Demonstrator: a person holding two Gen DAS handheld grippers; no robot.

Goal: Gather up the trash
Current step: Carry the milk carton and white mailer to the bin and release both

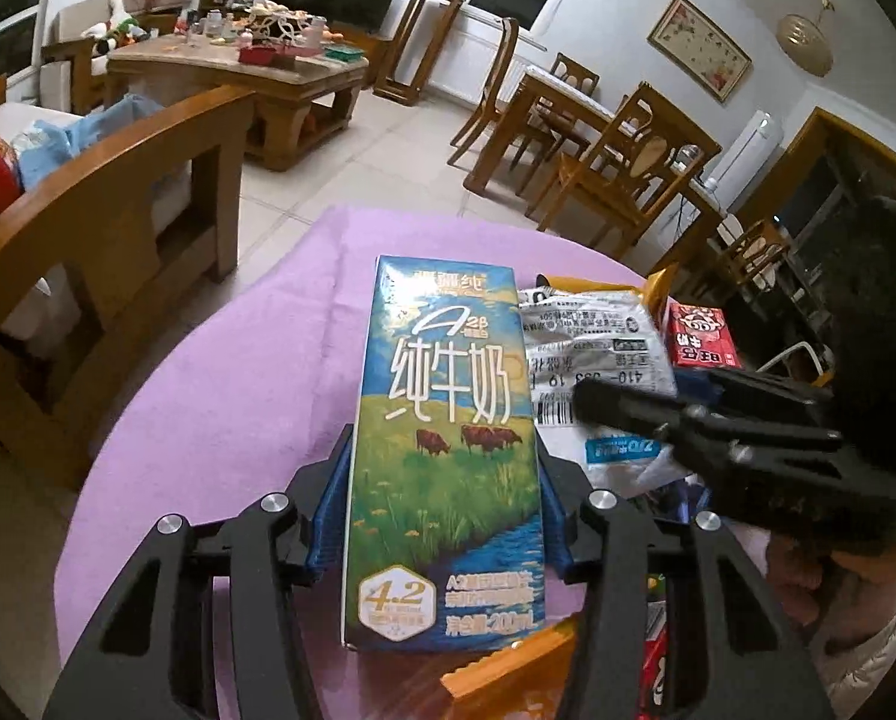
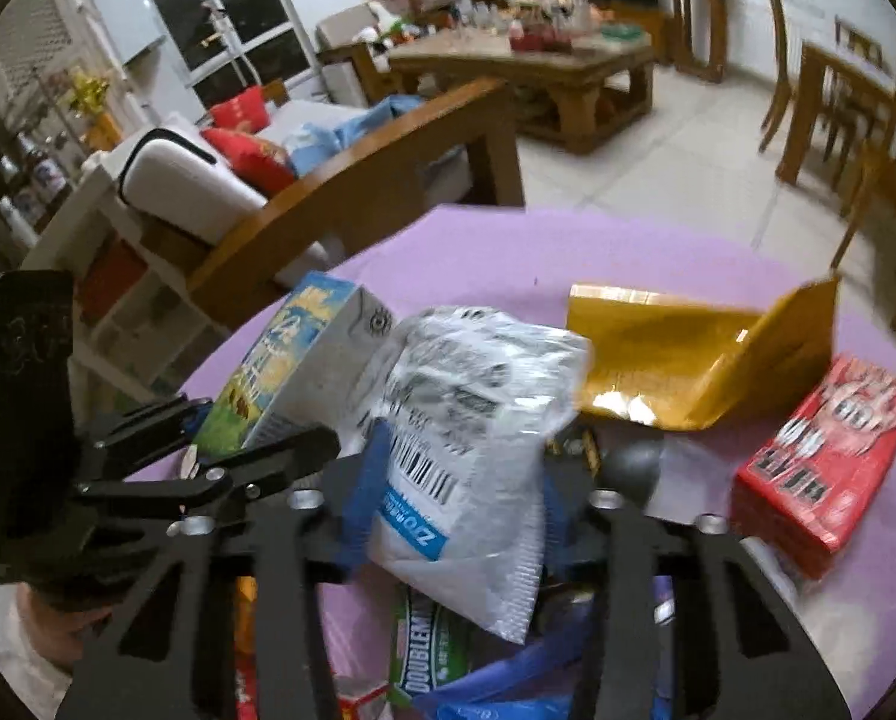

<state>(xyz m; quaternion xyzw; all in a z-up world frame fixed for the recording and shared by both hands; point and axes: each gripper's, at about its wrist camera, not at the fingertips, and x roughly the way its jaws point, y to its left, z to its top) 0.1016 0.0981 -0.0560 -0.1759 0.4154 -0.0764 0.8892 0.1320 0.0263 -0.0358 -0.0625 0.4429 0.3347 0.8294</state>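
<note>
Your left gripper [image 1: 444,504] points forward over the purple table [image 1: 219,396], and its 2 blue-padded fingers [image 1: 335,504] are pressed against the sides of the milk carton [image 1: 448,432]. The carton lies lengthwise between them, its printed face up and its far end reaching out past the fingertips.

Your right gripper [image 2: 451,510] sits just to the right of the left one, angled the same way, with its fingers [image 2: 360,504] closed on the white shipping bag [image 2: 478,438]. The crumpled bag bulges up between the fingers and hangs down below them. From the left wrist view, your right gripper crosses in from the right edge over the bag.

Directly beneath the right gripper lie more wrappers, among them a green gum wrapper [image 2: 423,648]. Beyond the bag, a yellow mailer [image 2: 682,354] rests on the table with 1 flap standing up. To its right, a red box [image 2: 826,462] lies flat near the table's edge.

Past the table stand a wooden sofa arm [image 2: 351,192], then a cluttered coffee table [image 2: 532,60].
</note>
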